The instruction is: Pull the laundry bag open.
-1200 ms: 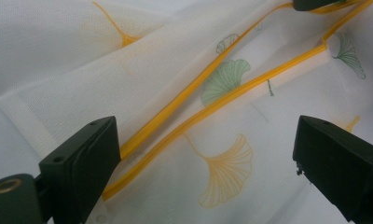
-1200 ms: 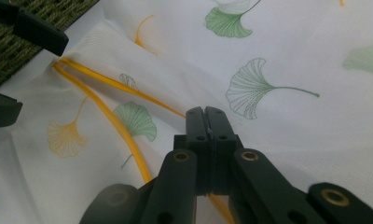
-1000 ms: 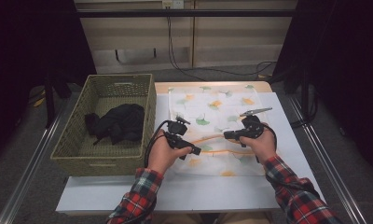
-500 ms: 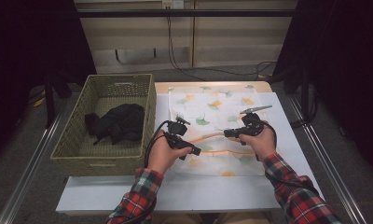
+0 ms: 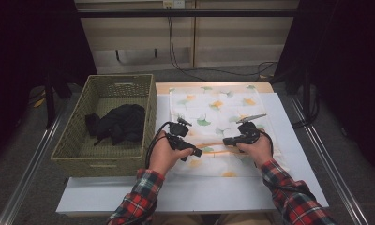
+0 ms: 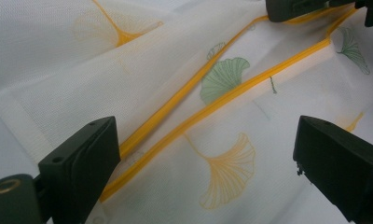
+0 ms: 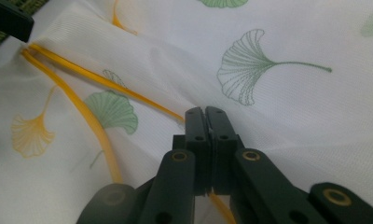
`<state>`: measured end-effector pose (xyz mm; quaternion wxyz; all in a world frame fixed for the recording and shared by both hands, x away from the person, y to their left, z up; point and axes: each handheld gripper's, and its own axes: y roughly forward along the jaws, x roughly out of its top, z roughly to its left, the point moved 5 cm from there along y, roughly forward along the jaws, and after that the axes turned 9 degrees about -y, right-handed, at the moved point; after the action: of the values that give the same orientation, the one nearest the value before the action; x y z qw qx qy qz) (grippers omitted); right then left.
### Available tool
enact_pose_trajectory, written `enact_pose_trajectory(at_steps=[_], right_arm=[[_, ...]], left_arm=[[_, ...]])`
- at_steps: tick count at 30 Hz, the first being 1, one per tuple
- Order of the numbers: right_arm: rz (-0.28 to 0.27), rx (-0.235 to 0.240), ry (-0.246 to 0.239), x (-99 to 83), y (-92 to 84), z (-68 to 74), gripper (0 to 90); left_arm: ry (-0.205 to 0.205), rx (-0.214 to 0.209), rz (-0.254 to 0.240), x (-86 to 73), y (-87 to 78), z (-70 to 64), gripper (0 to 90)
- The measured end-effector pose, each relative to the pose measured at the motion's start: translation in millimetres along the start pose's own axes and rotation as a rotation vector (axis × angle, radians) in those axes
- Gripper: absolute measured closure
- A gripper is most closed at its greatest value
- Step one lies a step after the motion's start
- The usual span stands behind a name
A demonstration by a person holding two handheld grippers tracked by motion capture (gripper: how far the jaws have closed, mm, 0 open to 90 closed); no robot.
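Both hands (image 5: 164,152) seemingly low on cloth (image 5: 213,105)

Dim, dark-edged high view with a brightly lit table (image 5: 190,190); close views are soft, foreground blurred.

Cloth (image 5: 223,112) spread flat on the desk (image 5: 298,187), toward its far middle. Basket (image 5: 73,149) just left of the cloth, on the desk's left end. Garment (image 5: 117,123) bunched inside the basket, at its middle. Left hand-held gripper (image 5: 196,152) over the cloth's near left part, right hand-held gripper (image 5: 228,140) over its near middle, the two pointing toward each other and close together. Two hem edges (image 6: 212,100) of the cloth running side by side between them. Bare desk in front of the cloth and to its right. Floor and cables (image 5: 213,70) behind the desk.
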<state>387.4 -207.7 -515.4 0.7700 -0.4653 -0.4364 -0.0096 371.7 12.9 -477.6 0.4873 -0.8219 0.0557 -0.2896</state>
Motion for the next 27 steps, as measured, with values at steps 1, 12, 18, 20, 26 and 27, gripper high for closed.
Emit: enact_pose_trajectory(at_steps=[1, 12, 18, 20, 26, 27], right_arm=[[0.008, -0.013, -0.001, -1.4, 1.5, 0.1, 87.9], [-0.001, -0.038, -0.046, -2.7, 3.0, 4.3, 89.8], [0.012, -0.027, -0.038, -0.1, 0.2, 3.9, 90.0], [0.0, -0.014, -0.027, 3.4, -3.5, 3.4, 90.0], [-0.04, -0.011, 0.002, 17.4, -16.6, 0.5, 90.0], [-0.049, -0.014, 0.002, 20.1, -18.6, 0.2, 90.0]], left_arm=[[0.001, 0.0, 0.001, 0.0, -0.2, 0.3, 6.8], [0.004, 0.009, -0.008, 0.5, -0.5, -0.1, 6.5], [0.002, 0.0, -0.005, 0.1, -0.3, -1.7, 6.4], [0.004, -0.003, -0.006, 0.3, 0.0, -1.3, 6.2], [0.001, -0.01, -0.012, 1.5, -1.2, -0.9, 6.2], [0.004, -0.014, -0.01, 1.8, -1.1, -0.4, 6.1]])
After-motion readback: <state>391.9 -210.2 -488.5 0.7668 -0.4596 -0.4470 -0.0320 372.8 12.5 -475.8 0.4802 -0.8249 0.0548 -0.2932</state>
